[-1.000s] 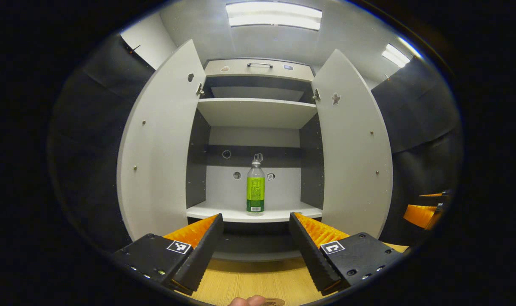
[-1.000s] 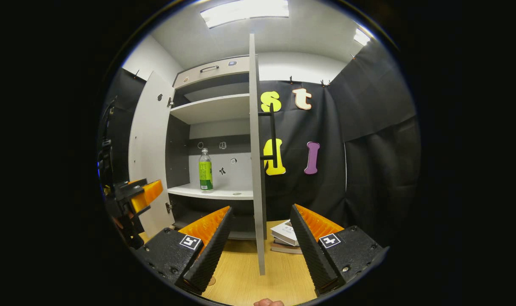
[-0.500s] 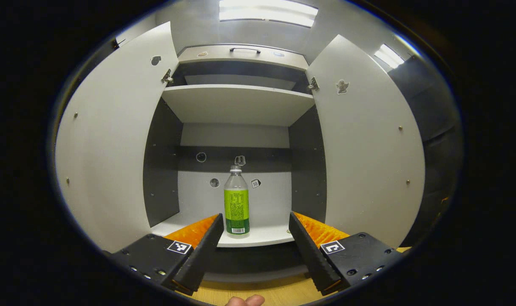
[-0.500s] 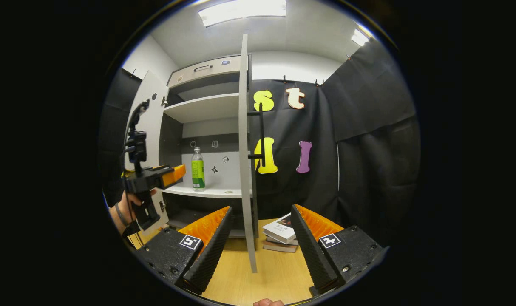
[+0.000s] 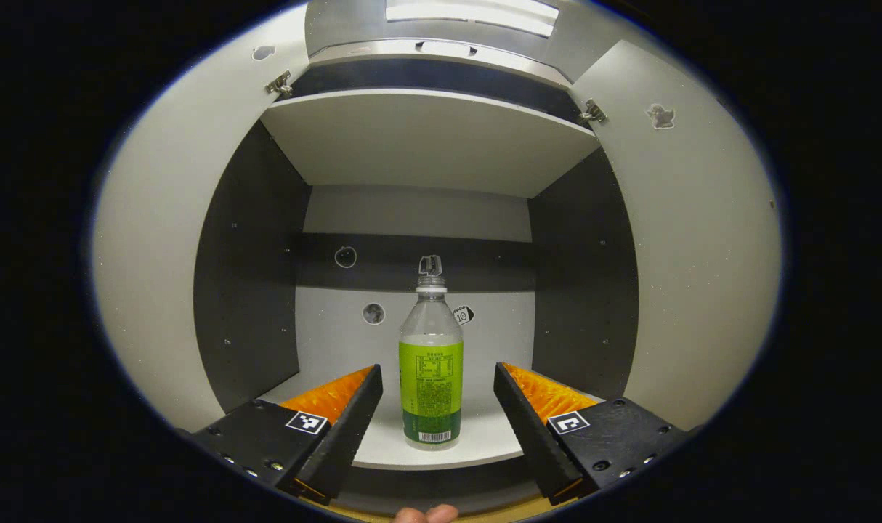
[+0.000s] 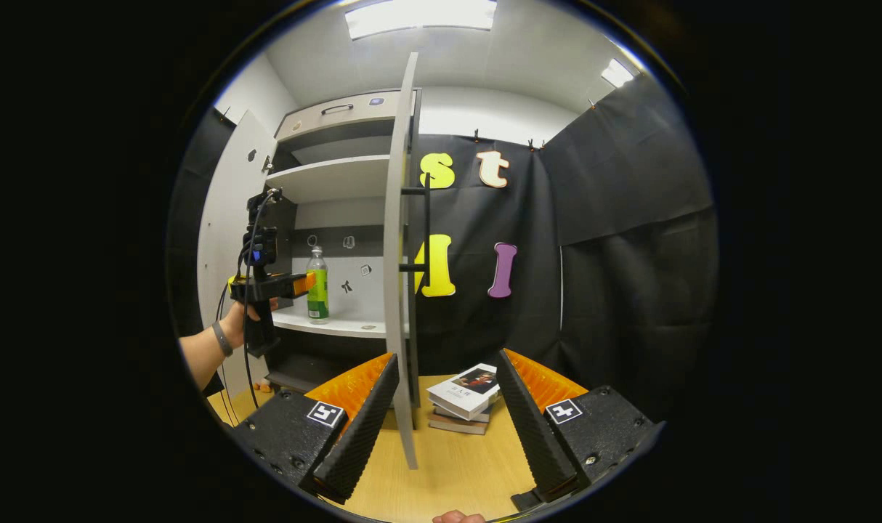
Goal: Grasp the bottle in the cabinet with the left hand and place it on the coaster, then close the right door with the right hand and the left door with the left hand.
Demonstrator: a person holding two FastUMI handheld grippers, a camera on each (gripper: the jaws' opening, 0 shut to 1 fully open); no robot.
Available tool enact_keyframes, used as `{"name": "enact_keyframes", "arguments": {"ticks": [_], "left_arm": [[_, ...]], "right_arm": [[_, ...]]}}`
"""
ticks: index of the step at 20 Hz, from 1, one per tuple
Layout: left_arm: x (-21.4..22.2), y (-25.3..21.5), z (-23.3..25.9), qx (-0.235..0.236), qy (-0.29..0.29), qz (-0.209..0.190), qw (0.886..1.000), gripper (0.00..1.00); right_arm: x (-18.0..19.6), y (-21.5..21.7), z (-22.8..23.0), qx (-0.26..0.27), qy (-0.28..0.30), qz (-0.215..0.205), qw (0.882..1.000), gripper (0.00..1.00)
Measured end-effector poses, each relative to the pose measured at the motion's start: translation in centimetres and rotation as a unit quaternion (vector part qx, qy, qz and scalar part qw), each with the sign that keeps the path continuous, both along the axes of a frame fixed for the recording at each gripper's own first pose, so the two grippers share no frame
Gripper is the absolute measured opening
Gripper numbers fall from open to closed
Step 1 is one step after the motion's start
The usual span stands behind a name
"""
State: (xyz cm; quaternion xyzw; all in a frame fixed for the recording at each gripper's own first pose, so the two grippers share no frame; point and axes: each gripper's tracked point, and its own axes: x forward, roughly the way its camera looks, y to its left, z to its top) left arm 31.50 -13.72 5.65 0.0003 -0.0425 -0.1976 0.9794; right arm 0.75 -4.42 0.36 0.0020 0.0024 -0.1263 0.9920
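A clear bottle (image 5: 431, 370) with a green label stands upright on the cabinet's lower shelf (image 5: 477, 443). My left gripper (image 5: 435, 414) is open, its fingers reaching either side of the bottle without touching it. In the right gripper view the bottle (image 6: 317, 285) shows on the shelf with the left gripper (image 6: 296, 285) held by a hand just short of it. The right door (image 6: 399, 261) stands open, edge-on, with a black bar handle (image 6: 423, 229). My right gripper (image 6: 444, 414) is open low over the wooden table (image 6: 455, 472), the door's edge between its fingers. The left door (image 5: 158, 247) stands wide open.
An upper shelf (image 5: 426, 138) spans the cabinet above the bottle. A stack of books (image 6: 461, 398) lies on the table right of the open right door. Small stickers dot the cabinet's back wall (image 5: 372, 314).
My left gripper has moved forward into the cabinet, so the bottle now stands between its open fingers. The right gripper has shifted slightly, staying open near the right door's edge.
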Motion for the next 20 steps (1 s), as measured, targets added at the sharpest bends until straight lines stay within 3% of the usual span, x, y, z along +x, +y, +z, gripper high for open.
{"name": "enact_keyframes", "arguments": {"ticks": [7, 11, 14, 16, 20], "left_arm": [[5.3, -1.5, -1.5, 0.018, 0.026, 0.0, 1.0, 0.95], [7.2, -1.2, -1.5, 0.011, 0.028, 0.022, 0.999, 0.94], [7.7, -1.5, -1.5, 0.002, 0.032, 0.015, 0.999, 0.95], [7.5, -1.3, -1.4, -0.001, 0.039, 0.025, 0.999, 0.8], [6.8, -0.7, -1.1, -0.014, 0.049, 0.025, 0.998, 0.72]], "right_arm": [[0.6, -1.6, -0.4, -0.003, 0.009, -0.023, 1.0, 0.83], [0.7, -1.8, -0.5, -0.006, 0.01, -0.029, 1.0, 0.83], [0.7, -2.0, -0.5, -0.008, 0.009, -0.033, 0.999, 0.83], [0.8, -2.0, -0.8, -0.005, 0.011, -0.032, 0.999, 0.83], [0.5, -1.7, -0.8, -0.003, 0.014, -0.026, 1.0, 0.83]]}}
